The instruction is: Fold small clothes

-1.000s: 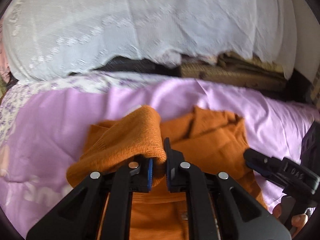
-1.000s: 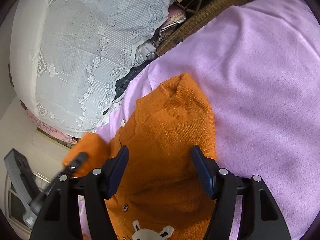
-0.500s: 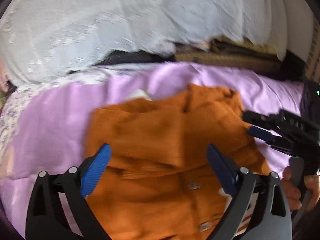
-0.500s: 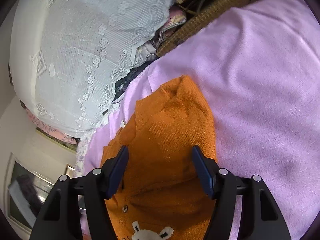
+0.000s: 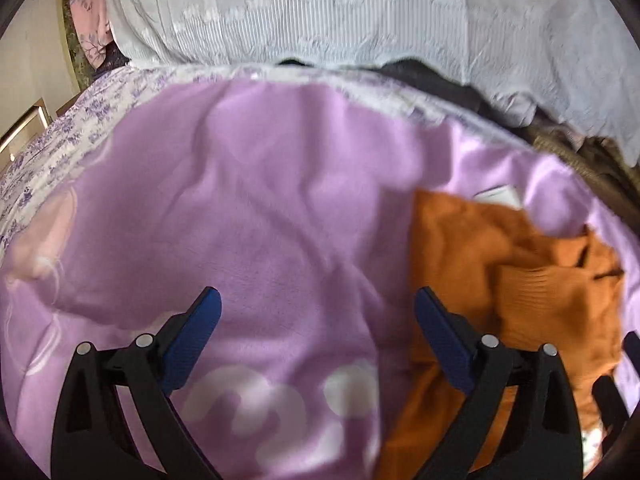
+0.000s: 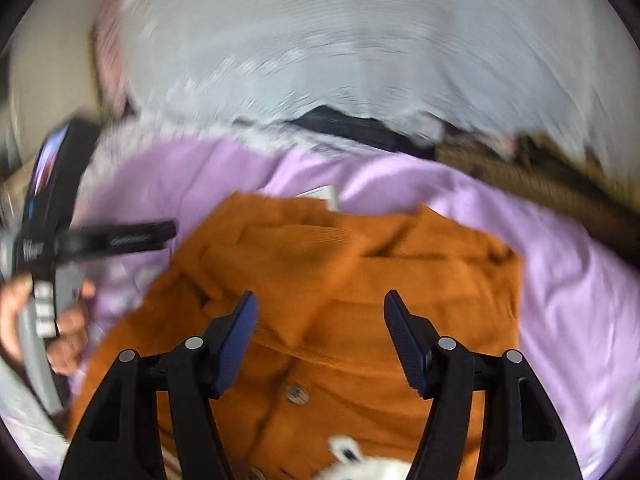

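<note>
A small orange knitted cardigan [image 6: 360, 280] lies on a lilac blanket [image 5: 260, 208], front up, with buttons and a white rabbit motif [image 6: 360, 462] near its hem. One sleeve lies folded across its chest. My right gripper [image 6: 320, 300] hovers over the cardigan's middle, open, with nothing between its blue pads. My left gripper [image 5: 316, 296] stands wide open over bare blanket, and the cardigan [image 5: 520, 280] lies off its right finger. In the blurred right wrist view the left gripper [image 6: 120, 236] shows at the left edge, held by a hand [image 6: 24, 320].
A white lace cover [image 5: 360, 12] drapes a heap behind the blanket. Dark cloth [image 5: 440, 80] and brown woven fabric [image 5: 592, 168] lie under its edge. A floral sheet [image 5: 80, 120] borders the blanket on the left. A white tag [image 6: 320, 194] sticks out at the collar.
My left gripper let go of the orange sleeve, opened wide and swung left off the cardigan over the blanket. My right gripper rolled and shifted over the cardigan's front, still open.
</note>
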A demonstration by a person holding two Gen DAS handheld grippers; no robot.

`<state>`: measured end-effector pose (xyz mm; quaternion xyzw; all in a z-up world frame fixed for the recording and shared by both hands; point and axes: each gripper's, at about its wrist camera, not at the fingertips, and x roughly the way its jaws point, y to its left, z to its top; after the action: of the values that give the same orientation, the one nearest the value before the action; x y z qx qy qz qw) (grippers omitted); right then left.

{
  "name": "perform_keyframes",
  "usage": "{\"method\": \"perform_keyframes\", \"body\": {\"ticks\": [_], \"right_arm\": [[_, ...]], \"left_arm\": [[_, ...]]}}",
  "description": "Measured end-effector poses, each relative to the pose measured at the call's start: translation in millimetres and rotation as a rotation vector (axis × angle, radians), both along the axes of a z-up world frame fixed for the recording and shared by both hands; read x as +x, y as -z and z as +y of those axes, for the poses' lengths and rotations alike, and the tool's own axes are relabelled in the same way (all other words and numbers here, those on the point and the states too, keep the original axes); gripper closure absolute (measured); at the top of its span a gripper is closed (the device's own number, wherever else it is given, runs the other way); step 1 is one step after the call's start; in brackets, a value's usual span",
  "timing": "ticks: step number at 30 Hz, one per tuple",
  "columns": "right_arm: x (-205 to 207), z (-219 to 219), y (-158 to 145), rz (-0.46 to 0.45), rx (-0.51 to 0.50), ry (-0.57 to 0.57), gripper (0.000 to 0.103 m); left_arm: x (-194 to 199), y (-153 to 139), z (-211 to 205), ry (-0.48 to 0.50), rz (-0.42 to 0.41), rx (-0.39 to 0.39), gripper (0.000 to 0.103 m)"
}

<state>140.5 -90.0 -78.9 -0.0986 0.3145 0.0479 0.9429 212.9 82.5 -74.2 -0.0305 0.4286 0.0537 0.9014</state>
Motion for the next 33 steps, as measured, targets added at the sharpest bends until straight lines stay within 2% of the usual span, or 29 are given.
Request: {"method": "perform_keyframes", "body": {"ticks": [2,4,5,6,7,10,11,13,14,17,19,21,24,26,27,28,29,30,31,33], "right_arm": [[12.7,27.0,8.6,0.011,-0.104,-0.019,0.039],[25.3,41.3,17.3,0.013,-0.197,0.009,0.046],[30.6,43.1,20.7,0.014,-0.22,0.037,0.06],[36.3,34.9,21.4,0.035,-0.195,0.064,0.083],[37.9,21.2,18.5,0.049,-0.134,0.096,0.091],[27.2,-35.5,7.7,0.059,0.122,0.192,0.091],[18.8,-72.8,10.2,0.077,0.244,0.258,0.089],[5.3,-124.1,25.3,0.122,0.4,0.361,0.084],[-0.5,-139.3,32.1,0.14,0.452,0.383,0.074],[-19.6,-180.5,35.3,0.118,0.65,0.422,0.074],[-28.4,-183.3,19.0,0.047,0.672,0.414,0.071],[-29.4,-168.6,3.6,0.001,0.636,0.342,0.071],[-9.5,-146.9,1.7,0.05,0.591,0.247,0.071],[10.9,-140.6,15.7,0.104,0.55,0.245,0.068],[21.2,-141.5,29.0,0.15,0.517,0.269,0.063],[34.0,-146.3,51.2,0.211,0.493,0.293,0.064],[34.3,-149.5,54.8,0.187,0.501,0.291,0.072],[28.2,-150.9,52.4,0.159,0.504,0.297,0.075],[22.7,-150.4,46.5,0.154,0.498,0.302,0.075],[9.2,-142.6,24.8,0.07,0.489,0.269,0.067]], "left_arm": [[3.2,11.2,2.7,0.0,0.021,0.004,0.008],[7.2,20.9,4.9,-0.006,0.046,0.013,0.008],[7.2,22.8,1.9,-0.005,0.048,0.033,0.008],[7.3,23.7,-1.8,0.0,0.046,0.069,0.008],[8.6,25.0,-6.7,0.005,0.049,0.103,0.008],[5.6,27.6,-12.9,0.011,0.049,0.154,0.007],[4.3,26.5,-13.0,0.015,0.048,0.154,0.007],[1.9,24.5,-13.8,0.025,0.056,0.151,0.007],[0.6,23.7,-14.1,0.025,0.059,0.153,0.007],[-7.1,13.3,-16.7,0.038,0.039,0.136,0.007],[-14.2,-2.2,-19.6,0.047,-0.006,0.12,0.007],[-19.7,-17.6,-27.0,0.069,-0.057,0.11,0.007],[-14.8,-17.5,-47.8,0.119,-0.051,0.135,0.007],[-4.6,1.4,-60.5,0.144,0.006,0.193,0.006],[3.5,21.3,-66.0,0.147,0.055,0.24,0.004],[5.9,31.5,-64.6,0.148,0.056,0.231,0.004],[4.4,29.6,-58.6,0.146,0.052,0.198,0.004],[4.7,27.0,-55.8,0.145,0.063,0.184,0.004],[2.8,19.9,-50.7,0.132,0.062,0.167,0.004],[-10.1,-2.0,-44.2,0.098,-0.03,0.135,0.005]]}}
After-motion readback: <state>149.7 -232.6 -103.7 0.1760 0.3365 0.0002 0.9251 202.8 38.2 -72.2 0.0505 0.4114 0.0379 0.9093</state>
